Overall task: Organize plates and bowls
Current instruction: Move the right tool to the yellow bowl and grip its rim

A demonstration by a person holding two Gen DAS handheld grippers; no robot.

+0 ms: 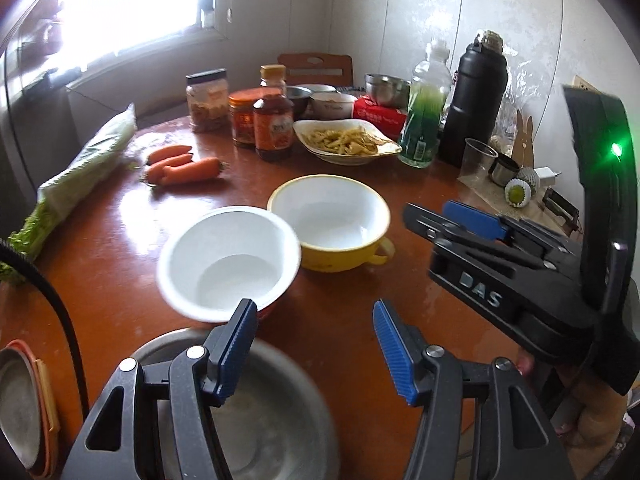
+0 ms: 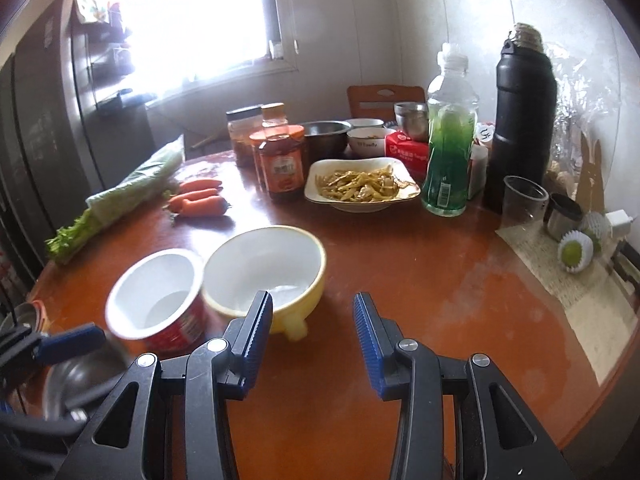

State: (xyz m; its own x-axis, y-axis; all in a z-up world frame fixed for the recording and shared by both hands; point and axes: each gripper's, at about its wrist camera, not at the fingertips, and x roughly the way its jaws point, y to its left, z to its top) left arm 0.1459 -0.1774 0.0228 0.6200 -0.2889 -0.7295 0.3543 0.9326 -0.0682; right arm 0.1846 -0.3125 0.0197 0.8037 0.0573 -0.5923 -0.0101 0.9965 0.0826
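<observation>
both our grippers are spread apart and hold nothing. the left gripper (image 1: 316,344) hangs over a steel bowl (image 1: 280,420), with the red bowl (image 1: 228,264) just ahead of its left finger. the right gripper (image 2: 314,336) has the yellow bowl (image 2: 264,272) just ahead of its left finger, handle toward us; the red bowl (image 2: 156,296) sits just left of it, seemingly touching.

we judge the step to be nesting these bowls. to do it well we should pinch one wall at the rim, one finger inside and one outside, lift straight up, then lower it level.

farther ahead a dish of food (image 2: 362,190), sauce jars (image 2: 280,168), a green bottle (image 2: 450,160) and a black flask (image 2: 520,128) crowd the table (image 2: 440,280), with carrots (image 2: 198,202) ahead to the left. none blocks us, but the neighbouring bowl may be nudged.
</observation>
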